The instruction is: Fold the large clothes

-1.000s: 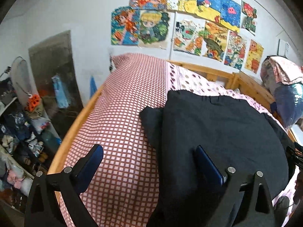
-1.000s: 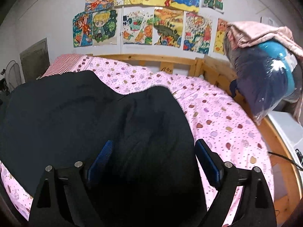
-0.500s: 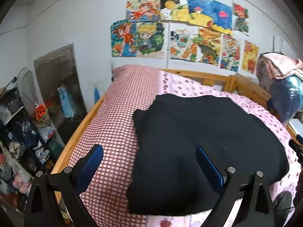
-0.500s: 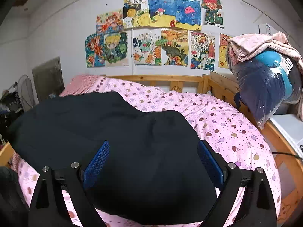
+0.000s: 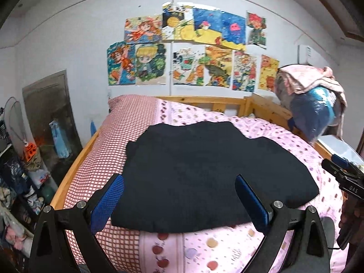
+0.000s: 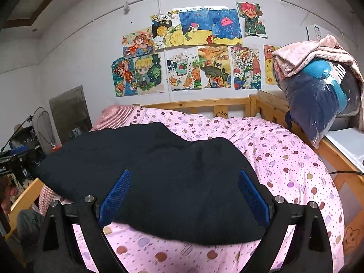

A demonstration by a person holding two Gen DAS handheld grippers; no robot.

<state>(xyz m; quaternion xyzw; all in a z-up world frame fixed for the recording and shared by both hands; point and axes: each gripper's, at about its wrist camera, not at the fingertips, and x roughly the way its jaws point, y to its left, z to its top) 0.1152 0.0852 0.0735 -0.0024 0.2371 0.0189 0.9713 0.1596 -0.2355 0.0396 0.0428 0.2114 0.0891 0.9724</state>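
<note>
One wooden-framed bed [image 5: 75, 163] with a pink apple-print cover [image 6: 284, 159] carries the folded black garment [image 5: 204, 170], which lies flat across its middle, perhaps doubled over. Left tongs [image 5: 179, 199] and right tongs [image 6: 184, 193] hang spread above its near edge, gripping nothing.

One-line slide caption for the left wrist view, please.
Open left gripper above a folded black garment on a pink quilt.

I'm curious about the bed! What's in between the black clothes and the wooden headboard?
Just bare pink spotted quilt lies between the black garment and the wooden headboard; the right wrist view shows that stretch best.
</note>
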